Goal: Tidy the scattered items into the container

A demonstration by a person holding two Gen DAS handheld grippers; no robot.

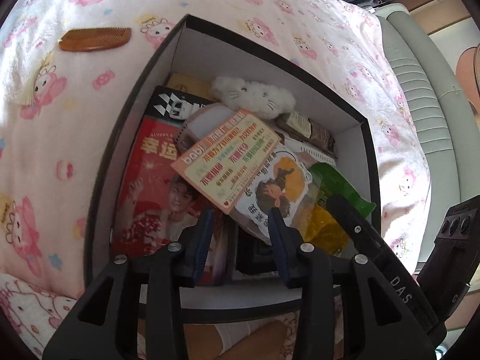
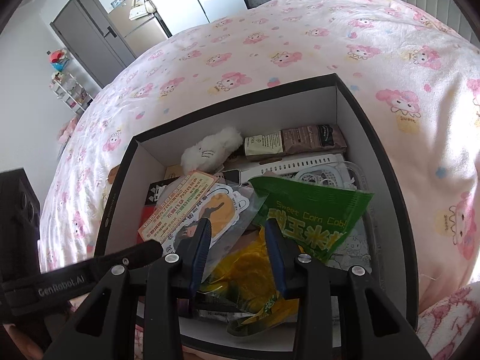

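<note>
Left gripper (image 1: 241, 211) jaws apart over box (image 1: 372, 162), right gripper (image 2: 238, 225) likewise

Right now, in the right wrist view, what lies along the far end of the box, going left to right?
White plush toy → cream-labelled packet → brown packet, all against the box's far wall.

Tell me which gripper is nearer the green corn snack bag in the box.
Right. The right gripper hovers over the green corn bag, one finger overlapping its edge. The left gripper sits over the cards beside it, further off.
</note>
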